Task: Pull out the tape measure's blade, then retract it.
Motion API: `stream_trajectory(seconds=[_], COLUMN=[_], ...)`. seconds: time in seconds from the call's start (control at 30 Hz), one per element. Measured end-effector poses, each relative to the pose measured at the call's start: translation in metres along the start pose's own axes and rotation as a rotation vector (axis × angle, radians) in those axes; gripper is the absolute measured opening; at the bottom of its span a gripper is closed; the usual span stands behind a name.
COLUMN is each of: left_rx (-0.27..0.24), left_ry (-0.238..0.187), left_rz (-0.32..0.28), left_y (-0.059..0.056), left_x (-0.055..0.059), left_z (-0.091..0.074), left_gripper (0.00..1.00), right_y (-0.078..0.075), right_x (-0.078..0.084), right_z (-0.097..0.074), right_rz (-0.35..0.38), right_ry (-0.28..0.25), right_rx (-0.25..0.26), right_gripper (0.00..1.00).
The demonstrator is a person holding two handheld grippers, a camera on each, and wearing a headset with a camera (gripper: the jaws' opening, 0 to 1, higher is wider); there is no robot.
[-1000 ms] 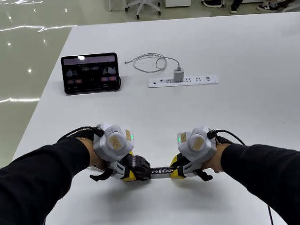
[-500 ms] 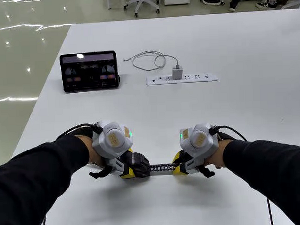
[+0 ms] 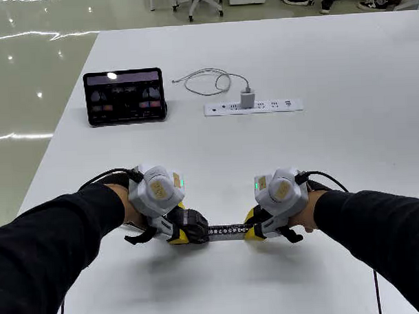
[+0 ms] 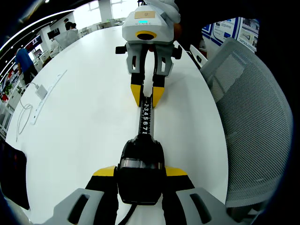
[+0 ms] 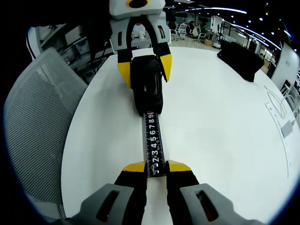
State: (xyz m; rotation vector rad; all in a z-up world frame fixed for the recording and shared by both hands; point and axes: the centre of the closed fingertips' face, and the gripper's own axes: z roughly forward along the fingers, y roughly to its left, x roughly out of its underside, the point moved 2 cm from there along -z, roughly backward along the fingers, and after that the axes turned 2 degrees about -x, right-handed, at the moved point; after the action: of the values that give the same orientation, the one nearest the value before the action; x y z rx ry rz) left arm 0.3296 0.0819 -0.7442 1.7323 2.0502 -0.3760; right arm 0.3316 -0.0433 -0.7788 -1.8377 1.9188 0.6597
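Note:
A black tape measure (image 3: 191,226) lies low over the white table (image 3: 264,148) near its front edge. My left gripper (image 3: 178,232) is shut on its case (image 4: 140,168), which sits between the yellow-tipped fingers (image 4: 104,172). A short length of black blade (image 3: 227,231) with white numbers runs out to the right. My right gripper (image 3: 253,231) is shut on the blade's end (image 5: 153,169). In the right gripper view the blade (image 5: 153,140) reads up to about 9 before it meets the case (image 5: 146,86). In the left gripper view, the right gripper (image 4: 146,96) pinches the blade (image 4: 145,119).
A dark tablet (image 3: 125,96) stands at the back left of the table. A white power strip (image 3: 254,106) with a plugged charger and coiled cable (image 3: 207,83) lies behind the grippers. A grey mesh chair back (image 4: 255,122) is close to the table's front edge.
My right gripper has drawn away to the right, so more blade shows between the grippers than a second ago. The left gripper and case have stayed almost in place.

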Motion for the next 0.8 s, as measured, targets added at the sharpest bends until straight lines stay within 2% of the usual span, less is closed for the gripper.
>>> stream_trajectory(seconds=[0.33, 0.67, 0.8], left_rx=[-0.01, -0.01, -0.007], left_ry=[0.01, -0.008, 0.0], left_rz=[-0.007, -0.001, -0.01], left_y=[0.0, -0.001, 0.0], left_x=[0.0, -0.001, -0.001], left_z=[0.001, 0.0, 0.001], left_gripper=[0.32, 0.31, 0.31], right_y=[-0.002, -0.002, -0.004], right_x=[0.007, 0.012, 0.013], right_z=[-0.005, -0.009, -0.01], right_rz=[0.003, 0.006, 0.004], right_ry=[0.015, 0.025, 0.024], right_rx=[0.009, 0.012, 0.012], right_gripper=[0.1, 0.1, 0.1])
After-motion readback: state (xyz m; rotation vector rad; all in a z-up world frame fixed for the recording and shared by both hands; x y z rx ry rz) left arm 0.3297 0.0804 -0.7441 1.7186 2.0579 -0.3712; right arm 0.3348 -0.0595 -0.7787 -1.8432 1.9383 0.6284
